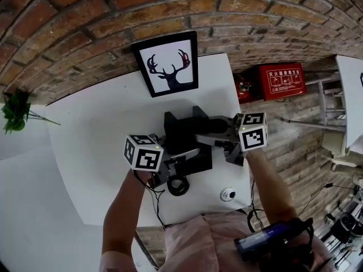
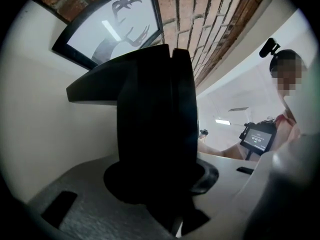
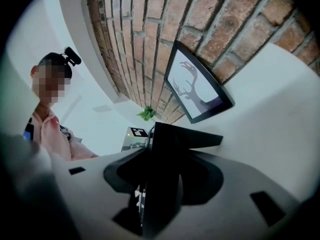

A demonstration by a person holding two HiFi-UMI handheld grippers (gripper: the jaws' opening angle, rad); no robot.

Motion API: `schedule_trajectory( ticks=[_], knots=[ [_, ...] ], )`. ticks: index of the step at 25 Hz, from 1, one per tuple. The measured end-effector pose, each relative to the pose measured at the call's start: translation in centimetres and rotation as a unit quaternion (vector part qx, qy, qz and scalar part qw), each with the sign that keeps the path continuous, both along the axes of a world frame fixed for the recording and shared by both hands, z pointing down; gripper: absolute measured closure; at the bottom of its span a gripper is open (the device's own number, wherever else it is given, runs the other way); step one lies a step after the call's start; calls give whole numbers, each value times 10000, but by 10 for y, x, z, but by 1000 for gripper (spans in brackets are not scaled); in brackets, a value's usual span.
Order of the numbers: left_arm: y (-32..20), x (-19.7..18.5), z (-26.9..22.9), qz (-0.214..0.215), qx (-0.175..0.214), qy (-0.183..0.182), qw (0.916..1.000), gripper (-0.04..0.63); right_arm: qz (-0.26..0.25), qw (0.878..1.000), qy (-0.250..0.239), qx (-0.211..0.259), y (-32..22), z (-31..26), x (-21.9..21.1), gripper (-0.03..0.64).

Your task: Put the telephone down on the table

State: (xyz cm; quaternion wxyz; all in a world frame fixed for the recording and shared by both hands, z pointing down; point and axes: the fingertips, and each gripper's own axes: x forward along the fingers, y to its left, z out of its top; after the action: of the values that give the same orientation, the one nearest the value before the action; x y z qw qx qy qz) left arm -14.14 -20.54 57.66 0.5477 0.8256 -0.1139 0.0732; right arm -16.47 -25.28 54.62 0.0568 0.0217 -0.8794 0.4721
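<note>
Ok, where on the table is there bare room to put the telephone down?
The widest bare stretch of table lies left of the telephone, between the deer picture and the near edge. The strip right of the picture is bare but narrow. The near right corner is tighter: a round white gadget sits there.

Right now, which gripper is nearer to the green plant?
Left. The left gripper grips the telephone on the side toward the plant; the right gripper grips its far side.
</note>
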Motion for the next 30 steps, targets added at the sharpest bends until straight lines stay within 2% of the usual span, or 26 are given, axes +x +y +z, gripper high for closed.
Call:
schedule_trajectory(
  ticks=[8, 10, 11, 14, 21, 24, 30],
  knots=[
    [-5, -1, 1, -191, -285, 66, 9994, 419, -4, 9997, 31, -230, -3, 2, 0, 422],
    [-8, -3, 2, -361, -440, 112, 9983, 395, -14, 9997, 18, -255, -3, 2, -1, 425],
    [-10, -4, 1, -456, -521, 174, 9975, 368, -16, 9996, 14, -264, -3, 2, -1, 426],
    [-11, -3, -6, -599, -556, 350, 9960, 223, -17, 9996, 9, -269, -2, 2, 0, 430],
    [-5, -5, -1, -598, -186, -315, 9975, 140, -186, 9994, 109, -256, 1, 4, -4, 436],
    [-6, -14, 3, -789, -249, -557, 9950, 138, -225, 9993, 99, -296, 1, 4, -5, 439],
    [2, -37, 4, -1021, -211, -743, 9918, 132, -299, 9989, 97, -356, 1, 5, -5, 439]
  ],
)
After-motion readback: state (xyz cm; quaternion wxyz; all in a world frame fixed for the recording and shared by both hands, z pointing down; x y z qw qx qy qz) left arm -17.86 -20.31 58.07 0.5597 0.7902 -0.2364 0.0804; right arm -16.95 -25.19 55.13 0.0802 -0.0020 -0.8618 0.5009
